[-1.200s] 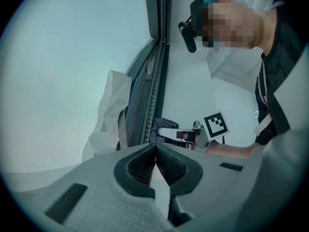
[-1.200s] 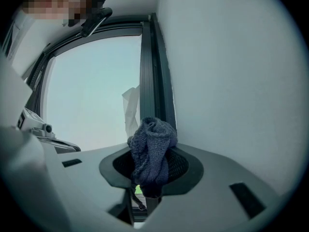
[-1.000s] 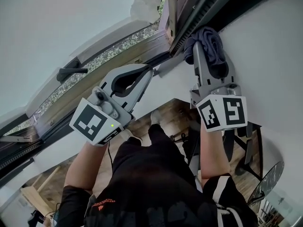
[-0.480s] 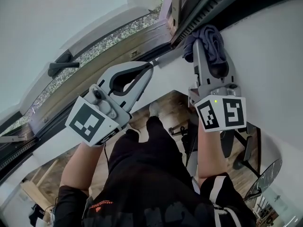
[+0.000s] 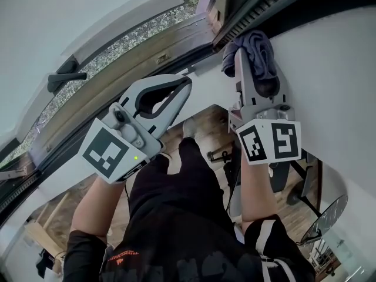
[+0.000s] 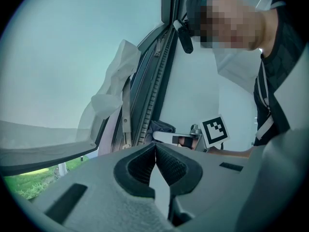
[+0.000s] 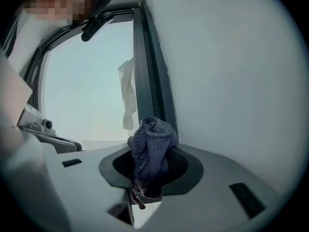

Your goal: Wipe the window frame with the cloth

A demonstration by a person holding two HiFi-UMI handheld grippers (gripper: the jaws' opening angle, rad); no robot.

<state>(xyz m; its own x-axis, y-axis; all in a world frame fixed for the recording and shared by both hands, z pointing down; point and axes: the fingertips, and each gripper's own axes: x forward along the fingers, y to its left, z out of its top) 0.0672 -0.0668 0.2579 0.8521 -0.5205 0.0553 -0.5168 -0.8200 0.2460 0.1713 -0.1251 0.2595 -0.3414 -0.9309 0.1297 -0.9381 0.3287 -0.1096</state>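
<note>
Nearest the head camera are the person's black trousers (image 5: 176, 216) and two bare forearms reaching out, with a wooden floor (image 5: 208, 128) far below between them. The left claw (image 5: 187, 83) is held out in the air on the left, its marker cube (image 5: 108, 154) toward the camera. Its own view shows the two ribbed pads pressed together at the tips with nothing between them, so it is closed and empty. It hangs near the lower rail of the window but apart from it. The right claw (image 5: 255, 63) reaches farther out along the white wall (image 5: 329, 57), with its marker cube (image 5: 270, 141) just above the wrist. Its jaws are clamped on a bunched dark blue knitted cloth (image 5: 258, 43). In the right gripper view the cloth (image 7: 152, 151) fills the gap between the pads and bulges out beyond the tips in a rolled wad, with a loose thread trailing below. That wad sits against the dark window frame (image 5: 258, 7) where the frame meets the wall. From the left gripper view the cloth (image 6: 161, 127) shows as a dark lump right at the foot of the ribbed frame track (image 6: 154, 81). Beyond it a crumpled white sheet (image 6: 113, 91) hangs by the frame. Farther left a black window handle (image 5: 61, 78) sticks out from the sash, and a strip of green foliage (image 5: 135, 40) shows through the gap.
</note>
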